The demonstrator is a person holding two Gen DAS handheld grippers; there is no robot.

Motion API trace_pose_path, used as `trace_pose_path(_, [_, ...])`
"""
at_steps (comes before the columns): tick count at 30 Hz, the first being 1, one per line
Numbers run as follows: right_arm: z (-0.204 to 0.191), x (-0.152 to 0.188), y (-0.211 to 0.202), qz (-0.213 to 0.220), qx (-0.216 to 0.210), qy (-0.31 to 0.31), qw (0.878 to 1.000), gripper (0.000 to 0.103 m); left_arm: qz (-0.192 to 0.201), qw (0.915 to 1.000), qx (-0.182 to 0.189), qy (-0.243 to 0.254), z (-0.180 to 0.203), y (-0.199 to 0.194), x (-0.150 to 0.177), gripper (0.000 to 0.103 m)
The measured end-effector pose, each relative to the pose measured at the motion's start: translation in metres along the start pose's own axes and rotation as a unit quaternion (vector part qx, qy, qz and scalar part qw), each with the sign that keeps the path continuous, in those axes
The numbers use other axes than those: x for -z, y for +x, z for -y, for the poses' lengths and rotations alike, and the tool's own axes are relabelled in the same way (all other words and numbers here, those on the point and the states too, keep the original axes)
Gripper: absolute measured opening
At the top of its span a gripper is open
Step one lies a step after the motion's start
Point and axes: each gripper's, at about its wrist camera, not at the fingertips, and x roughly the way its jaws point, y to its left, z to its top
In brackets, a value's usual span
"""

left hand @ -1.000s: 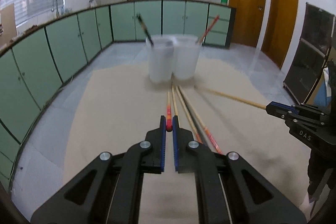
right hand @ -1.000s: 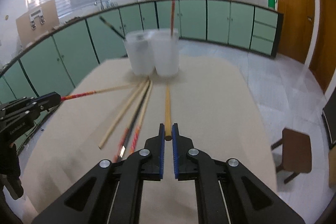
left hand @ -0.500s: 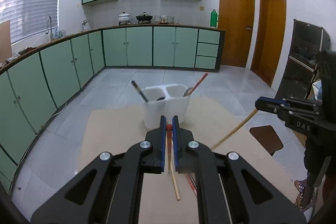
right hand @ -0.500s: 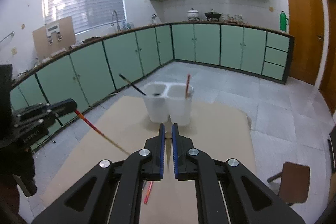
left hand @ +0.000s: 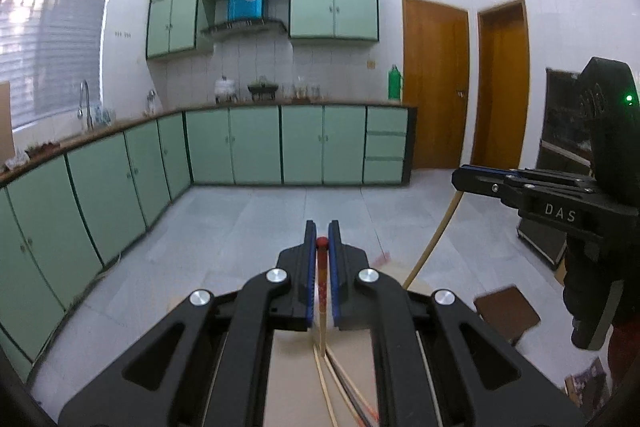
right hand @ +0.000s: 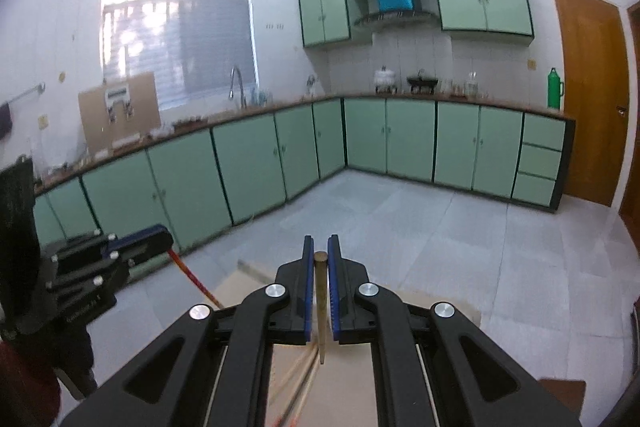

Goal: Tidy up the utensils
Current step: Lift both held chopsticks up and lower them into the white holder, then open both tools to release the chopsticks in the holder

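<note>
two grippers are raised, each w/ one chopstick pinched. left gripper (left hand: 322, 241): jaws nearly closed on a red-tipped chopstick (left hand: 321, 291), which hangs down toward the tan surface (left hand: 292, 387). right gripper (right hand: 317, 253): jaws nearly closed on a plain wooden chopstick (right hand: 320, 303), pointing down too. more chopsticks (left hand: 340, 387) lie loose on the surface below, btw the gripper arms. green cabinets (left hand: 256, 145) behind.

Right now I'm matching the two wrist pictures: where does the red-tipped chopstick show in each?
Left wrist view: the red-tipped chopstick stands at centre, clamped in the left gripper.
Right wrist view: it slants down from the left gripper at the left edge.
Shared landmark: the green thermos by the wooden door.
</note>
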Motion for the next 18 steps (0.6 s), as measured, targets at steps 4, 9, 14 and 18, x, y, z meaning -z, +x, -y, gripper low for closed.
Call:
trace_pose_path(4, [0.009,-0.03,0.021,0.027,0.009,0.013,1.0,0.007,0.027,0.9995,-0.007,-0.016,-0.009,0.03,-0.026,0.005])
trace_pose_path(9, [0.022,-0.044,0.056,0.042,0.026,0.024,0.998,0.007,0.047,0.9983,-0.029,-0.02,-0.017,0.071,-0.04,0.005])
trace_pose_path(14, [0.03,-0.031,0.104,0.01,0.051,0.024,0.998,0.007,0.033,0.9977,-0.049,-0.032,-0.026,0.112,-0.028,0.005])
trace_pose_path(18, [0.032,-0.014,0.13,-0.022,0.055,0.026,0.998,0.007,-0.005,0.9975,-0.048,-0.051,-0.036,0.143,-0.011,0.005])
